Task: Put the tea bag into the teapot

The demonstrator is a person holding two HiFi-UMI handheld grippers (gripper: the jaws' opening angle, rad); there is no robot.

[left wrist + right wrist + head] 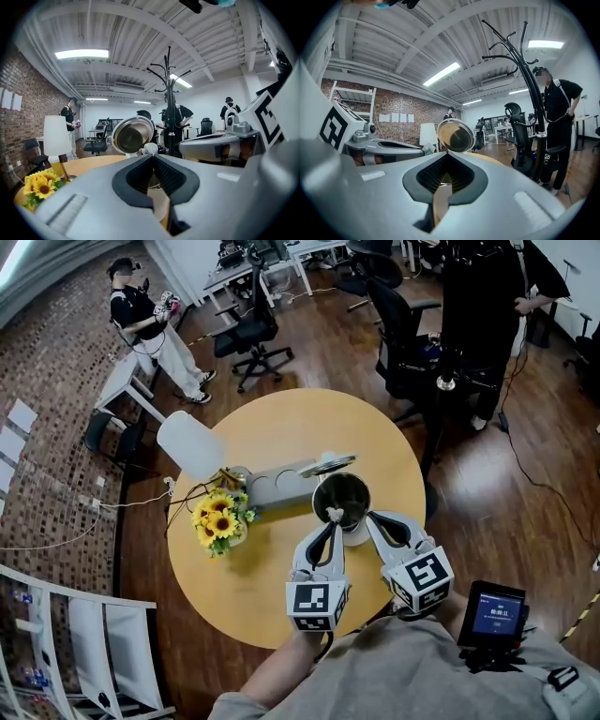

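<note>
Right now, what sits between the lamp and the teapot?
A flat grey box lies between the lamp and the teapot, close to the teapot's open lid; the head view shows it.

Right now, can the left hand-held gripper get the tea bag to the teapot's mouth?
Probably yes. The lid is tipped back, so the teapot is open, and the left hand-held gripper, pinching the tea bag, sits at its near rim with nothing between.

Our left gripper [331,519] and right gripper [368,519] are both smooth pale grey shells with black ribbed pads [171,176] inside. Each one's got a cube [316,604] with black-and-white square markers. We're in a grey shirt [375,676], plus a black device [495,612] with a blue screen.
</note>
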